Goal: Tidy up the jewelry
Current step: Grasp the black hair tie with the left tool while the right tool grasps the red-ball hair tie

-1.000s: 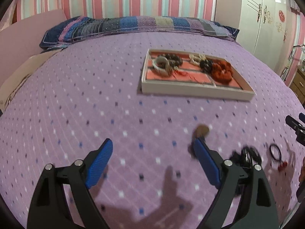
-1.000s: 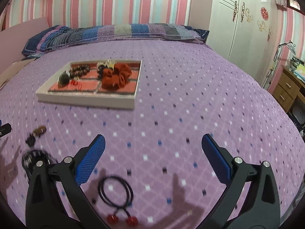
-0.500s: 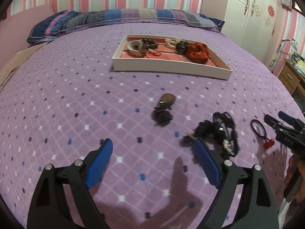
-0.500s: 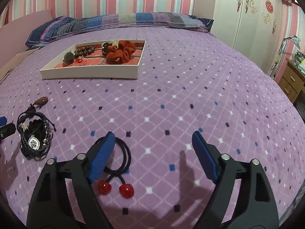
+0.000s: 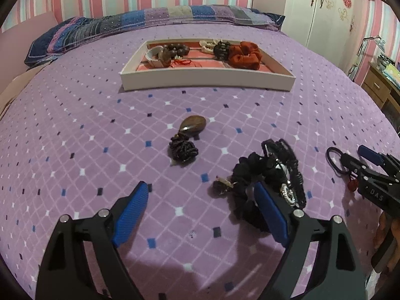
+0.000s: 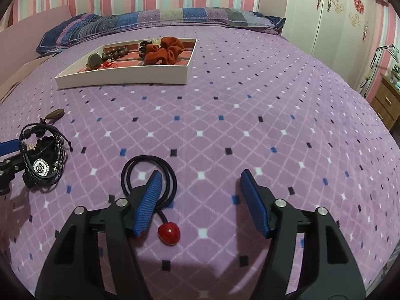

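Observation:
A white tray (image 5: 207,81) (image 6: 122,78) at the back of the purple bed holds bead bracelets and a rust scrunchie (image 5: 243,55). A brown pendant (image 5: 193,123) on a dark cord lies mid-bed. My left gripper (image 5: 200,187) is open and low, with bare bedspread between its pads; its right finger sits against a black bracelet bundle (image 5: 275,172) (image 6: 42,160). My right gripper (image 6: 201,175) (image 5: 355,160) has its jaws closing. Its left finger lies over the loop of a black hair tie with red beads (image 6: 169,233) (image 5: 352,185); one bead lies between the jaws, unpressed.
A striped blue and purple pillow (image 5: 150,22) lies along the headboard side. A white wardrobe (image 6: 332,12) and a wooden drawer unit (image 6: 386,100) stand beyond the bed's right edge. Open bedspread lies between the tray and the loose items.
Both grippers have sunk toward the bed. The pendant and bracelet bundle came nearer in the left wrist view. The right jaws narrowed, and the left finger now covers part of the hair tie loop.

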`<action>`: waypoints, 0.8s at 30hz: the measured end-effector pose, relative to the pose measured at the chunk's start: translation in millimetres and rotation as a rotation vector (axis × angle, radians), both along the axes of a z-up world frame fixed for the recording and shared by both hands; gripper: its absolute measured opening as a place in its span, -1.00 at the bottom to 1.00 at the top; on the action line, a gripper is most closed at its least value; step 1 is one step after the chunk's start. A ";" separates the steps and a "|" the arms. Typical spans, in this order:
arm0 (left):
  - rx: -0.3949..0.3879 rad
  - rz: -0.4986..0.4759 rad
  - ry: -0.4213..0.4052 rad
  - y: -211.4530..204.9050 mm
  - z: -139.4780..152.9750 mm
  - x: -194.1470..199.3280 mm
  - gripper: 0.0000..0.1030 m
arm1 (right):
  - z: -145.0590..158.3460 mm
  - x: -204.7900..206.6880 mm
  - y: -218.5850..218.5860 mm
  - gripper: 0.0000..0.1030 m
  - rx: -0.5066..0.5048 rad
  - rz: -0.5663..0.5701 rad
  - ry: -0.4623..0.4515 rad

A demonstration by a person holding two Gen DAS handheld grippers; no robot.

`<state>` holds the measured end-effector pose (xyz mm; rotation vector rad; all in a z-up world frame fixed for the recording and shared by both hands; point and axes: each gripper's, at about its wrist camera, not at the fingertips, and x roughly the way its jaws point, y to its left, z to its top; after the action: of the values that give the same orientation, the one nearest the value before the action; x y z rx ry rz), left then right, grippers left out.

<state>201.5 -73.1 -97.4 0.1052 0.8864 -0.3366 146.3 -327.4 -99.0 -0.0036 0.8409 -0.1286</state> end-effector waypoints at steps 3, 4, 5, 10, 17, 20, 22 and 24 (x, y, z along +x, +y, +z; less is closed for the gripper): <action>0.005 -0.010 0.008 -2.4 -6.9 0.8 0.56 | -0.4 0.7 1.8 0.15 -0.006 0.005 -0.003; 0.008 -0.012 0.001 -3.5 -7.6 0.2 0.55 | -1.1 1.2 2.3 0.11 -0.005 0.008 -0.001; 0.008 -0.016 -0.003 -4.1 -7.9 0.4 0.49 | -1.6 1.3 2.5 0.09 -0.001 0.009 -0.001; -0.006 -0.038 -0.004 -5.7 -6.7 0.8 -0.03 | -3.3 2.5 6.3 -0.13 -0.007 0.021 -0.004; -0.015 -0.053 0.000 -3.7 -6.5 -3.0 -0.61 | -4.8 2.7 16.5 -0.62 -0.007 0.061 -0.003; -0.021 -0.048 0.003 5.8 -6.1 -8.4 -0.64 | -5.2 2.5 23.1 -0.86 -0.017 0.080 -0.004; -0.015 -0.035 -0.004 10.7 -6.3 -12.3 -0.65 | -5.7 2.0 27.0 -0.92 -0.025 0.085 -0.006; -0.012 -0.023 -0.006 16.4 -6.9 -15.5 -0.66 | -5.0 0.9 28.7 -0.92 -0.031 0.086 -0.014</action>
<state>186.0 -56.6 -104.4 0.1048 0.8778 -0.3629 147.3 -298.7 -104.1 -0.0683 0.8236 -0.0605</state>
